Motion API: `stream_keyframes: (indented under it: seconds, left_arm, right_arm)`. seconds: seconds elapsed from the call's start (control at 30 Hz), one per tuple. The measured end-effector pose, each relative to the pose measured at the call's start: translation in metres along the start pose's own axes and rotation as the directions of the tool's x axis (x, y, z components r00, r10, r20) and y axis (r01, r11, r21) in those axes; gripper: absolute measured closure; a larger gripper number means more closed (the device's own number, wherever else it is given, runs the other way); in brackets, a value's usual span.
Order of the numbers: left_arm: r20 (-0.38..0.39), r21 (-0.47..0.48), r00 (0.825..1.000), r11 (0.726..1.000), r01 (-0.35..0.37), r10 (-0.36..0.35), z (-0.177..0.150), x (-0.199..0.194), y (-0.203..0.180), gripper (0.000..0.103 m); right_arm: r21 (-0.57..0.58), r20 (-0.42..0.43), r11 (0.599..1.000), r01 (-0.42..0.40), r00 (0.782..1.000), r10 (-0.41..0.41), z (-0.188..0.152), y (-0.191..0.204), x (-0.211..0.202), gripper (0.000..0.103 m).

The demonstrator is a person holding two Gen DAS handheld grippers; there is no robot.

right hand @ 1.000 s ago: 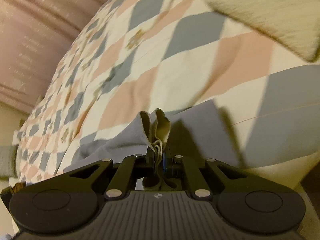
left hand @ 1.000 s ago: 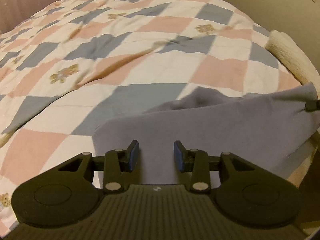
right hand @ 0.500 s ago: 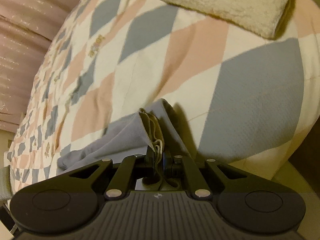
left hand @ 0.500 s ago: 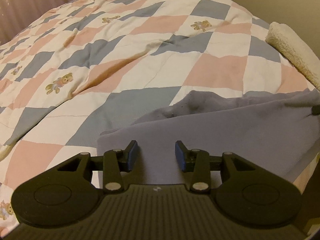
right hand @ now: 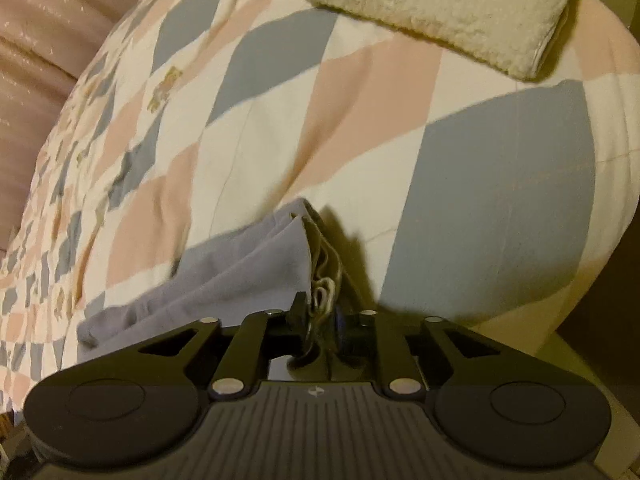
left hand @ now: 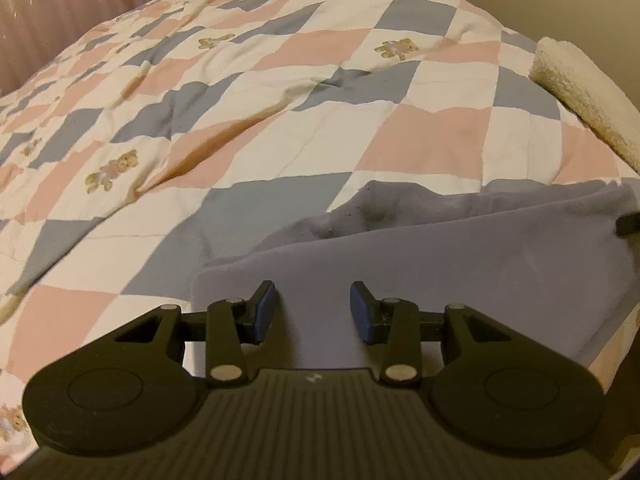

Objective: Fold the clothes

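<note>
A grey-lilac garment (left hand: 460, 264) lies folded along the near edge of a checked quilt (left hand: 280, 120). My left gripper (left hand: 313, 306) hovers open just over its near left part, nothing between the blue pads. In the right wrist view the same garment (right hand: 240, 268) stretches off to the left, and my right gripper (right hand: 320, 312) is shut on its bunched end, where a cream lining and a drawstring loop show. The right gripper's tip (left hand: 628, 224) peeks in at the right edge of the left wrist view.
A folded cream fleece item (right hand: 440, 12) rests on the quilt (right hand: 500, 160) at the far right corner, also seen as a fleece roll (left hand: 584, 92). Pink curtains (left hand: 60, 12) hang behind the bed. The bed edge drops off to the right and front.
The garment has been drawn flatter onto the quilt. My right gripper moved right and lower with its end. The left gripper stayed open and shifted slightly forward.
</note>
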State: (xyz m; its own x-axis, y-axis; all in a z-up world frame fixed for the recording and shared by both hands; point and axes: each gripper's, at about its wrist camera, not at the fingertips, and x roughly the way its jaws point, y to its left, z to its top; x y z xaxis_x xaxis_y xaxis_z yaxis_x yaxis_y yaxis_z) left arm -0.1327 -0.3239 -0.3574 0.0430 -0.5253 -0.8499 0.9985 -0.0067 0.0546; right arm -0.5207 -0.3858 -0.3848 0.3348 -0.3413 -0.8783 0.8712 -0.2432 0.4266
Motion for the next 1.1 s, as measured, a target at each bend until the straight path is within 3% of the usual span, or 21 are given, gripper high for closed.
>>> stream_keyframes:
  seconds: [0.03, 0.07, 0.13, 0.23, 0.33, 0.4, 0.47, 0.57, 0.7, 0.8, 0.9, 0.97, 1.1]
  left_arm:
    - [0.0, 0.002, 1.0, 1.0, -0.004, 0.004, 0.0, -0.001, 0.001, 0.068]
    - [0.001, 0.003, 1.0, 1.0, -0.006, 0.006, 0.001, -0.003, 0.003, 0.069]
    - [0.015, 0.003, 1.0, 1.0, 0.011, -0.011, 0.003, -0.008, 0.007, 0.07]
    - [0.027, 0.023, 0.999, 0.999, 0.036, -0.037, 0.006, -0.006, 0.005, 0.071]
    - [0.01, 0.056, 0.999, 0.998, 0.034, -0.034, 0.008, 0.014, 0.001, 0.071]
    - [-0.01, 0.064, 1.0, 0.998, 0.017, -0.017, 0.009, 0.034, 0.002, 0.071]
    - [-0.041, 0.043, 0.999, 0.999, 0.009, -0.007, 0.01, 0.054, 0.009, 0.071]
    - [-0.033, 0.034, 0.999, 0.999, -0.004, 0.005, 0.018, 0.052, 0.014, 0.071]
    - [0.033, 0.02, 0.999, 0.999, 0.043, -0.043, 0.026, 0.019, 0.014, 0.08]
    - [0.082, 0.083, 0.982, 0.983, 0.163, -0.17, 0.032, 0.002, -0.008, 0.08]
    - [0.066, 0.175, 0.971, 0.96, 0.216, -0.23, 0.038, 0.026, -0.037, 0.08]
    - [0.029, 0.16, 0.978, 0.967, 0.198, -0.205, 0.043, 0.058, -0.042, 0.081]
    - [-0.026, -0.046, 0.974, 0.973, 0.224, -0.226, 0.052, 0.105, -0.014, 0.081]
  right_arm:
    - [-0.004, 0.018, 1.0, 0.015, 1.0, -0.015, 0.0, 0.001, -0.007, 0.056]
    - [-0.021, 0.058, 0.998, 0.052, 0.997, -0.05, -0.001, 0.004, -0.017, 0.054]
    - [-0.116, 0.166, 0.986, 0.123, 0.981, -0.103, -0.008, 0.014, -0.039, 0.054]
    - [-0.324, 0.288, 0.922, 0.21, 0.951, -0.115, -0.023, 0.043, -0.05, 0.056]
    - [-0.447, 0.193, 0.89, 0.094, 0.981, -0.007, -0.025, 0.058, -0.025, 0.073]
    - [-0.477, 0.141, 0.874, 0.09, 0.99, -0.025, -0.023, 0.06, 0.007, 0.073]
    - [-0.489, 0.113, 0.862, 0.136, 0.989, -0.093, -0.017, 0.056, 0.039, 0.082]
    - [-0.483, 0.103, 0.864, 0.141, 0.989, -0.104, -0.008, 0.058, 0.046, 0.083]
    - [-0.469, 0.15, 0.874, 0.127, 0.987, -0.063, -0.01, 0.066, 0.018, 0.078]
    - [-0.488, 0.151, 0.87, 0.068, 0.989, 0.007, -0.021, 0.073, 0.007, 0.077]
    - [-0.518, 0.128, 0.853, 0.067, 0.992, 0.0, -0.023, 0.079, 0.029, 0.078]
    - [-0.487, 0.118, 0.87, 0.083, 0.993, -0.028, -0.016, 0.074, 0.049, 0.083]
    - [-0.391, 0.062, 0.92, 0.004, 0.998, 0.022, 0.001, 0.055, 0.065, 0.085]
